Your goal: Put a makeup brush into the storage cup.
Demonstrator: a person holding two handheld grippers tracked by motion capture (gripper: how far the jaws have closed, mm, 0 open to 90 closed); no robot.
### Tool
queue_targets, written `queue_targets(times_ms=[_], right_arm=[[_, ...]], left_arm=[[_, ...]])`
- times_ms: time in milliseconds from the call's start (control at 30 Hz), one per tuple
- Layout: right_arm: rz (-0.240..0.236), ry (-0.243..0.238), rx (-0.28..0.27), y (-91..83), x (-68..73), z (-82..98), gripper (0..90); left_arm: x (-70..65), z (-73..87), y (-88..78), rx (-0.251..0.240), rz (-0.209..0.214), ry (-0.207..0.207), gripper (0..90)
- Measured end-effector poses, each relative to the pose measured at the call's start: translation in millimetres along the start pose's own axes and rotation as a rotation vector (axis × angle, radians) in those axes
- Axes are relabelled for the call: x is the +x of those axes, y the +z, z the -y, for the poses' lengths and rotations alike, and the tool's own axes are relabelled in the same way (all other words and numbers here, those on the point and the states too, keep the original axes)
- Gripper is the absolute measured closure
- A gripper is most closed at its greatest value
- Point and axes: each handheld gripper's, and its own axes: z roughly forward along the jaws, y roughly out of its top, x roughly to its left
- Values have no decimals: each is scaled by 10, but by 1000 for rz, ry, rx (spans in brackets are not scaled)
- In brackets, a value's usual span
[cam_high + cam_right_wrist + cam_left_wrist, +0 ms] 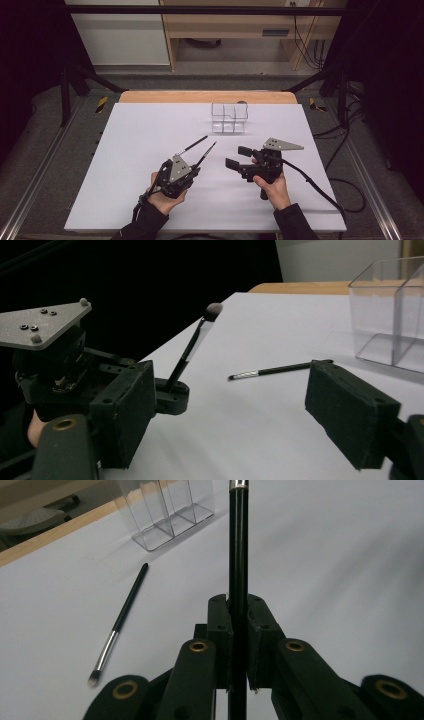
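Two makeup brushes: one [238, 555] clamped in left hand-held gripper [238, 615], one [121, 620] lying on surface [150, 145]. One clear organizer [229, 118]. Right hand-held gripper [240, 156] released, empty. No legible writing.

lab | black frame rig [200, 10] | loose cables [345, 145] | white table [150, 145]

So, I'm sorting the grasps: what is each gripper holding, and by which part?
The left gripper clamps a makeup brush by its black handle; the right gripper holds nothing.

Clear organizer [229, 118] at table [125, 150] far centre. Loose brush [192, 145] on table, left of held brush [206, 154]; right gripper [238, 157] right of both.
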Motion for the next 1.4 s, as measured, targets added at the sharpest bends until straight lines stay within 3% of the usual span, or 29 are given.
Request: queue_targets(times_ms=[333,567,967,1400], right_arm=[[-65,27,13,124,46,-1,299],[-80,38,7,140,34,-23,355],[-93,78,-21,185,24,-13,495],[-140,125,-13,197,25,-7,763]], left_arm=[[-116,-87,25,-21,-2,-4,831],[-231,-182,89,-35,-1,9,832],[-327,-223,108,-60,10,-12,832],[-401,-222,123,-71,23,-18,832]])
